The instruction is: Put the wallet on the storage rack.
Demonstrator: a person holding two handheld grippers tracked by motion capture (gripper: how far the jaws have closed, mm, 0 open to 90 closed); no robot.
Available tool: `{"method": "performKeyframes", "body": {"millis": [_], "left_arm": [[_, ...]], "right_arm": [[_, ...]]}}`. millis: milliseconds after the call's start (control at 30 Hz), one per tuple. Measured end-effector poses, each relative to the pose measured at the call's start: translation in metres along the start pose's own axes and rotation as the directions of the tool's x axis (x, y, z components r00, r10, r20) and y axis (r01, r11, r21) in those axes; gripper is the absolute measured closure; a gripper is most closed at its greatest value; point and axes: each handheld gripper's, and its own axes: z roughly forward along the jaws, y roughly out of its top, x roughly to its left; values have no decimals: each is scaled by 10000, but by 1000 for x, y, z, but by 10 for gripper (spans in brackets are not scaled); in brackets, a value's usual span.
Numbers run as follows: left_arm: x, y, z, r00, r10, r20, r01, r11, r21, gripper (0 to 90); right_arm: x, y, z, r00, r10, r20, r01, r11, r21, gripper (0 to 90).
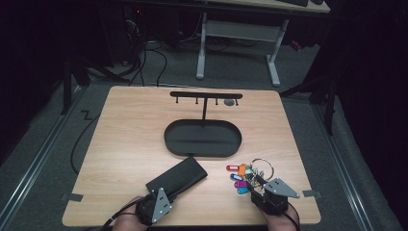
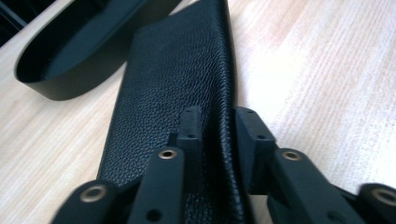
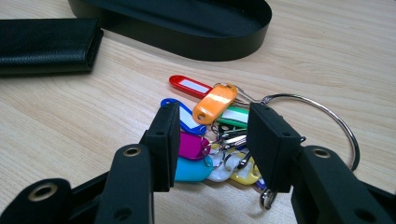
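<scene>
A black leather wallet (image 1: 177, 177) lies flat near the table's front edge, left of centre. My left gripper (image 1: 168, 192) comes at it from the near end. In the left gripper view the two jaws pinch the wallet's (image 2: 173, 70) long raised edge, so the left gripper (image 2: 218, 123) is shut on it. A bunch of keys with coloured plastic tags (image 1: 243, 175) on a large metal ring lies at the front right. My right gripper (image 1: 252, 183) straddles it. In the right gripper view the key bunch (image 3: 215, 100) sits between the jaws of the right gripper (image 3: 212, 135), which stand open on either side.
A black oval tray (image 1: 202, 144) sits mid-table, with a thin post and a hook bar (image 1: 206, 95) rising from its far side. The tray's wall (image 3: 196, 42) is just beyond the keys. Both hands rest at the table's front edge.
</scene>
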Motion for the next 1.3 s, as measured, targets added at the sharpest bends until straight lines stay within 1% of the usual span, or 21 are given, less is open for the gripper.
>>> {"method": "performKeyframes", "body": {"millis": [33, 67, 200, 233, 300, 500, 567, 600, 700, 833, 933, 967, 1033, 1133, 1267, 1300], "left_arm": [[3, 0, -3, 10000, -67, -46, 66, 9998, -199, 772], [3, 0, -3, 10000, -67, -46, 66, 9998, -199, 781], [7, 1, -11, 9992, -329, -225, 313, 9971, -692, 804], [9, 0, -12, 9985, -498, -213, 480, 9957, -793, 807], [12, 0, -15, 9975, -663, -228, 638, 9934, -957, 809], [18, 0, -25, 9946, -985, -333, 927, 9849, -1463, 821], [21, -1, -29, 9925, -1190, -269, 1131, 9800, -1637, 822], [22, -1, -30, 9913, -1295, -240, 1232, 9762, -1783, 823], [24, 0, -36, 9888, -1484, -185, 1415, 9682, -2063, 826], [25, 1, -40, 9868, -1619, -98, 1555, 9615, -2264, 828], [26, 3, -44, 9847, -1744, 55, 1703, 9542, -2460, 830], [25, 3, -44, 9835, -1805, 116, 1774, 9498, -2577, 830], [24, 5, -47, 9828, -1829, 250, 1828, 9457, -2687, 831], [22, 9, -49, 9796, -1942, 519, 2009, 9343, -2945, 832], [22, 12, -53, 9744, -2109, 777, 2247, 9188, -3244, 832], [23, 12, -54, 9737, -2131, 809, 2279, 9170, -3272, 833]], "right_arm": [[0, 0, 0, 10000, 7, -25, -7, 10000, 8, 555], [0, 0, 0, 10000, 7, -25, -7, 10000, 8, 555], [0, 0, 0, 10000, -2, -69, 3, 10000, 20, 556], [-1, 0, 0, 10000, 18, -67, -18, 10000, 32, 556], [-1, 0, 0, 10000, 26, -70, -26, 10000, 30, 555], [-1, -1, 0, 9999, 69, -97, -69, 10000, 23, 556], [-1, -1, 1, 9999, 83, -116, -83, 10000, 29, 556], [-1, -1, 1, 9999, 106, -126, -106, 9999, 32, 556], [-1, -1, 1, 9998, 104, -139, -104, 9999, 38, 556], [-2, -1, 1, 9998, 141, -161, -141, 9999, 42, 556], [-2, -1, 1, 9997, 165, -173, -164, 9999, 49, 556], [-2, -1, 1, 9997, 166, -181, -165, 9998, 64, 556], [-2, -1, 2, 9997, 158, -184, -157, 9999, 57, 556], [-2, -1, 2, 9997, 167, -182, -166, 9998, 69, 556], [-1, -1, 2, 9997, 187, -186, -186, 9998, 74, 556], [-1, -1, 2, 9997, 183, -182, -182, 9998, 79, 556]]}}
